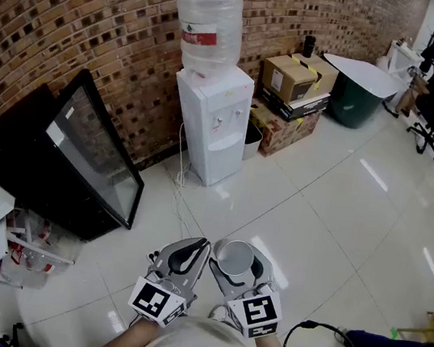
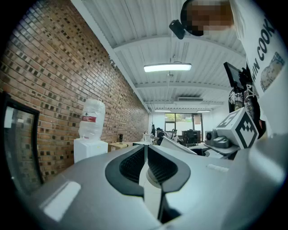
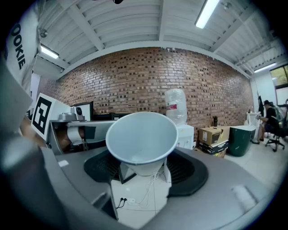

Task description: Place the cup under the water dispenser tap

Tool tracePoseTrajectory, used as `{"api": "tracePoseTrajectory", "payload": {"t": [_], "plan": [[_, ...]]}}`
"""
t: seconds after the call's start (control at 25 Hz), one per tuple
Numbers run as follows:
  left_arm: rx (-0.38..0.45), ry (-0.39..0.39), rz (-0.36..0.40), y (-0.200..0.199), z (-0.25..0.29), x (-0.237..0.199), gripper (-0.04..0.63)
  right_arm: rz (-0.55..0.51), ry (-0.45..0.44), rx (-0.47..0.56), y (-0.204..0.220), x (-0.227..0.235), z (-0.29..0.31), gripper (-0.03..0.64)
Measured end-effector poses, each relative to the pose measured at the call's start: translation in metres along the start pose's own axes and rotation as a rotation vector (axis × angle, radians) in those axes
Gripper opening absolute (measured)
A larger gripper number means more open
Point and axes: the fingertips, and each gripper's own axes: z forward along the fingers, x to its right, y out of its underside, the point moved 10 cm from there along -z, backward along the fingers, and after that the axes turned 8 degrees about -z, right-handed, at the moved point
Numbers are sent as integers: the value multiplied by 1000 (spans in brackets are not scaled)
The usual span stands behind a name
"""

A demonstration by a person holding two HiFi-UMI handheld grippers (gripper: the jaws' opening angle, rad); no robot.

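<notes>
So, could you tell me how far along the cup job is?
Done: the cup is picked up and clamped in the right gripper. In hand: it is being carried, with the water dispenser across the floor by the brick wall. Left: walk over and set the cup under a tap. The left gripper is shut and empty.

The glossy tiled floor point(image 1: 331, 227) bears a water dispenser point(image 1: 208, 126), cardboard boxes point(image 1: 289, 79) and a leaning screen point(image 1: 89, 152).

A red-brown brick wall point(image 1: 78, 16) meets a glossy white tiled floor point(image 1: 324, 218). Cardboard boxes point(image 1: 293, 79) are stacked against it, a black-framed screen point(image 1: 94, 149) leans nearby, and strip lights point(image 2: 167, 67) hang from the ribbed ceiling point(image 2: 202, 49).
</notes>
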Motion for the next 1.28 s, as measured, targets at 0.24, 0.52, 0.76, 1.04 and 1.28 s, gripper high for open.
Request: {"api": "tracePoseTrajectory", "payload": {"t": [0.24,0.52,0.76,1.04,1.28], "plan": [[12,7,22,-2,25,13,15,-10,17,16,3,28,-12,322],[7,-2,36,1,34,15,15,3,26,20,12,39,-17,322],[5,-1,34,5,46,10,9,2,17,12,18,46,-10,322],[22,7,24,10,68,-15,9,-24,27,18,17,64,20,322],[17,1,11,11,94,-43,9,-39,19,12,13,84,55,322]]}}
